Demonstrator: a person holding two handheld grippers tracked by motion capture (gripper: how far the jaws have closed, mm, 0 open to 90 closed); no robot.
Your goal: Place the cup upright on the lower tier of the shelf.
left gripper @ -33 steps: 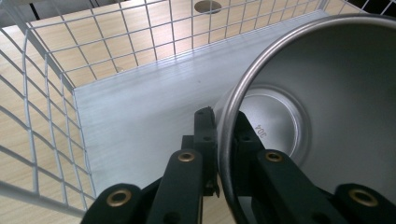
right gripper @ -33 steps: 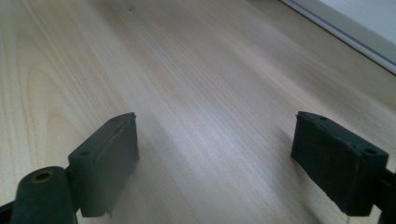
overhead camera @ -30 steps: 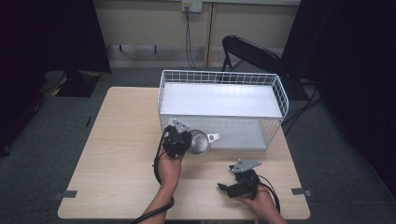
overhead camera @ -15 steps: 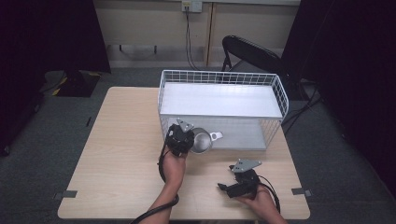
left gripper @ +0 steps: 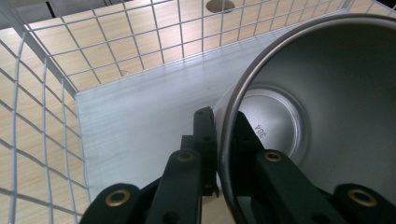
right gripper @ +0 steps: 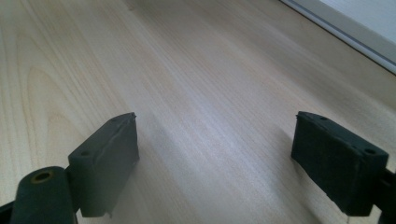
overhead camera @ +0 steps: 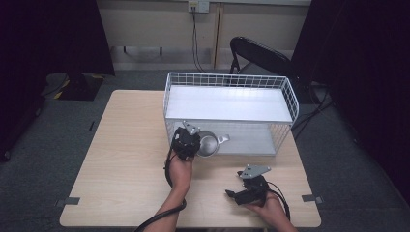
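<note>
A small steel pot (overhead camera: pixel 208 143) with a short handle hangs at the open front of the white wire rack (overhead camera: pixel 231 79), at its lower level. My left gripper (overhead camera: pixel 191 140) is shut on the pot's rim. In the left gripper view the pot (left gripper: pixel 317 107) is tipped toward the camera, its wall pinched between the two jaws, with the rack's metal floor (left gripper: pixel 140 121) behind it. My right gripper (overhead camera: pixel 233 194) rests near the table's front edge, open. The right gripper view has its two pads (right gripper: pixel 109 158) wide apart over bare wood.
The wire rack (overhead camera: pixel 285 94) has an upper white shelf and takes up the table's back right. The wooden table (overhead camera: pixel 121 154) stretches bare to the left. A black chair (overhead camera: pixel 258 53) stands behind the table. Tape marks (overhead camera: pixel 67 201) sit at the front corners.
My left gripper has carried the pot forward and slightly right, toward the rack's lower opening. The right gripper has stayed put.
</note>
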